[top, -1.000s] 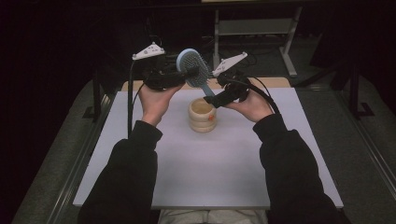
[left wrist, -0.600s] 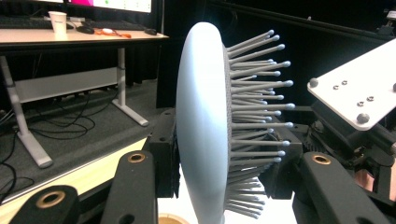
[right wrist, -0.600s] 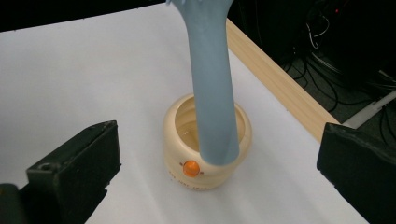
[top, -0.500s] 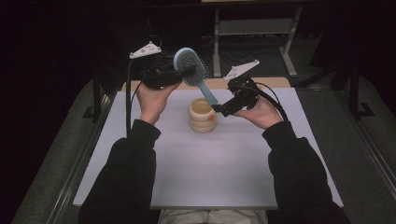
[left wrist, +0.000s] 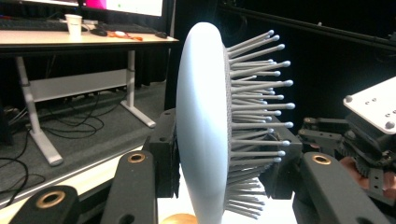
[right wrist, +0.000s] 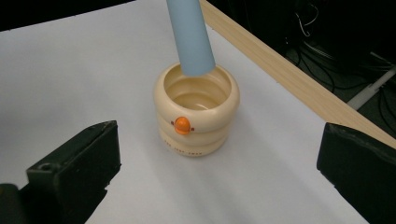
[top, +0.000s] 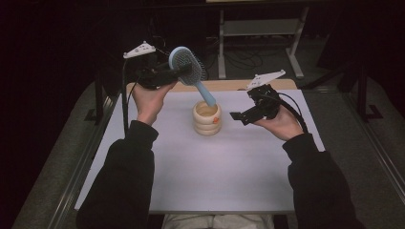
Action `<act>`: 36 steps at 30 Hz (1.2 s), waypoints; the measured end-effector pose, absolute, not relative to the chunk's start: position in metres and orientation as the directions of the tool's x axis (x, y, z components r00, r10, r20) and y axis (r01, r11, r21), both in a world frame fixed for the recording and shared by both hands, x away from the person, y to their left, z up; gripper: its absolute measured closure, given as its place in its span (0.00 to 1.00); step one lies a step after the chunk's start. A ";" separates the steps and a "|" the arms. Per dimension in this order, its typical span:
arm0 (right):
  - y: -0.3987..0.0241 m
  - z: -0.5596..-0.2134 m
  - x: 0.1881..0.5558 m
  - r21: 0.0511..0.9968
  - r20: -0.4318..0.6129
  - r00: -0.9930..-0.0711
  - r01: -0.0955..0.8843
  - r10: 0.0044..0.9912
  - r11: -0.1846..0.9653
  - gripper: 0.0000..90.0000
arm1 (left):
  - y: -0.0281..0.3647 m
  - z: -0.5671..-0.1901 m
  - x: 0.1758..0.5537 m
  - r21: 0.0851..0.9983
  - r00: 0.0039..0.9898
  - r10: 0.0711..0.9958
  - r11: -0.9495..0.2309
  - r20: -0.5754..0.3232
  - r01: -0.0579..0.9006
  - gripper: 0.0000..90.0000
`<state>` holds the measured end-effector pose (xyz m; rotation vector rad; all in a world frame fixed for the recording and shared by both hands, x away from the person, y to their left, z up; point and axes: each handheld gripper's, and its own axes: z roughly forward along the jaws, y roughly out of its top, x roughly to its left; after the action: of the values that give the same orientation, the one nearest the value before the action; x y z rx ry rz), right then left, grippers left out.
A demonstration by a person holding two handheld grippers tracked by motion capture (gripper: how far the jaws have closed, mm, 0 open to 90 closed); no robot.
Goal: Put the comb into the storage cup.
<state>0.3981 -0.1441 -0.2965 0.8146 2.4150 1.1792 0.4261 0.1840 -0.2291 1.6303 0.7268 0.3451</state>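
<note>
A light blue hairbrush point(top: 180, 58) with grey bristles hangs tilted over the table, and my left gripper point(top: 184, 71) is shut on its head. In the left gripper view the brush head point(left wrist: 203, 121) stands edge-on between the jaws of my left gripper point(left wrist: 222, 151). The handle point(right wrist: 190, 37) slants down to the far rim of a cream ribbed cup point(right wrist: 196, 116) with an orange dot; whether it touches I cannot tell. My right gripper point(top: 239, 114) is right of the cup point(top: 207, 119); its jaws have just been opening and stand open with nothing between them.
A white mat point(top: 210, 171) covers the table, with a wooden strip point(top: 229, 85) along its far edge. Behind it stands a desk on metal legs point(top: 296, 57), with cables on the floor. A paper cup point(left wrist: 74, 23) sits on that desk.
My right gripper has come off the brush handle and moved right and down, away from the cup. The left gripper still holds the brush head in about the same place.
</note>
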 end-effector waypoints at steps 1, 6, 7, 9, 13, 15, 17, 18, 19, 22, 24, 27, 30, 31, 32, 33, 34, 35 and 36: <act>-0.147 -0.298 0.397 0.798 -0.041 -0.780 0.351 0.625 0.490 0.00 | 0.185 -0.229 0.427 0.964 0.755 0.631 -0.045 -0.176 0.263 0.62; -0.159 -0.303 0.392 0.803 -0.034 -0.769 0.359 0.638 0.475 0.00 | 0.188 -0.231 0.430 0.963 0.750 0.636 -0.039 -0.181 0.266 0.62; -0.161 -0.304 0.391 0.808 -0.033 -0.769 0.356 0.639 0.470 0.00 | 0.189 -0.232 0.431 0.963 0.753 0.632 -0.036 -0.186 0.267 0.62; -0.166 -0.306 0.389 0.810 -0.031 -0.765 0.358 0.644 0.464 0.00 | 0.189 -0.235 0.433 0.962 0.750 0.633 -0.034 -0.190 0.272 0.62; -0.177 -0.311 0.383 0.819 -0.021 -0.756 0.363 0.655 0.445 0.00 | 0.190 -0.239 0.435 0.960 0.744 0.640 -0.033 -0.192 0.277 0.62; -0.183 -0.314 0.381 0.826 -0.013 -0.751 0.365 0.660 0.431 0.00 | 0.189 -0.240 0.436 0.960 0.741 0.643 -0.033 -0.191 0.276 0.62; -0.187 -0.317 0.378 0.827 -0.005 -0.746 0.371 0.666 0.422 0.00 | 0.188 -0.241 0.436 0.961 0.738 0.646 -0.026 -0.194 0.275 0.62; -0.189 -0.318 0.377 0.828 -0.002 -0.742 0.374 0.670 0.417 0.00 | 0.188 -0.242 0.436 0.961 0.740 0.644 -0.027 -0.194 0.276 0.62; -0.191 -0.320 0.376 0.830 -0.001 -0.738 0.375 0.675 0.412 0.00 | 0.187 -0.242 0.436 0.960 0.740 0.643 -0.028 -0.196 0.279 0.62; -0.195 -0.325 0.373 0.831 0.005 -0.730 0.383 0.683 0.403 0.00 | 0.185 -0.245 0.437 0.958 0.738 0.649 -0.047 -0.186 0.282 0.62; -0.198 -0.330 0.371 0.831 0.008 -0.725 0.388 0.689 0.398 0.00 | 0.185 -0.247 0.437 0.958 0.737 0.649 -0.045 -0.188 0.284 0.62; -0.202 -0.337 0.369 0.829 0.014 -0.723 0.395 0.691 0.396 0.00 | 0.185 -0.251 0.438 0.956 0.739 0.645 -0.046 -0.194 0.291 0.61; -0.206 -0.344 0.366 0.820 0.019 -0.717 0.410 0.697 0.400 0.00 | 0.187 -0.255 0.439 0.955 0.736 0.648 -0.044 -0.195 0.292 0.61; -0.208 -0.346 0.365 0.818 0.021 -0.717 0.413 0.697 0.401 0.00 | 0.187 -0.256 0.439 0.956 0.734 0.650 -0.041 -0.196 0.292 0.61; -0.209 -0.347 0.364 0.818 0.021 -0.717 0.413 0.696 0.400 0.00 | 0.188 -0.257 0.439 0.955 0.733 0.651 -0.039 -0.199 0.294 0.61; -0.210 -0.348 0.363 0.819 0.023 -0.716 0.414 0.698 0.397 0.00 | 0.188 -0.257 0.440 0.955 0.731 0.653 -0.039 -0.198 0.294 0.61; -0.212 -0.349 0.362 0.820 0.028 -0.714 0.417 0.699 0.392 0.00 | 0.189 -0.258 0.440 0.955 0.729 0.655 -0.036 -0.200 0.294 0.61; -0.213 -0.350 0.361 0.822 0.032 -0.714 0.417 0.700 0.387 0.00 | 0.189 -0.258 0.440 0.955 0.728 0.657 -0.036 -0.199 0.293 0.61; -0.215 -0.351 0.359 0.823 0.039 -0.714 0.419 0.699 0.382 0.00 | 0.190 -0.258 0.441 0.955 0.726 0.658 -0.035 -0.199 0.294 0.61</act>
<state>0.3594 -0.2146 -0.3505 0.9793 2.3307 1.2495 0.4405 0.1897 -0.2581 1.6266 0.7819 0.3467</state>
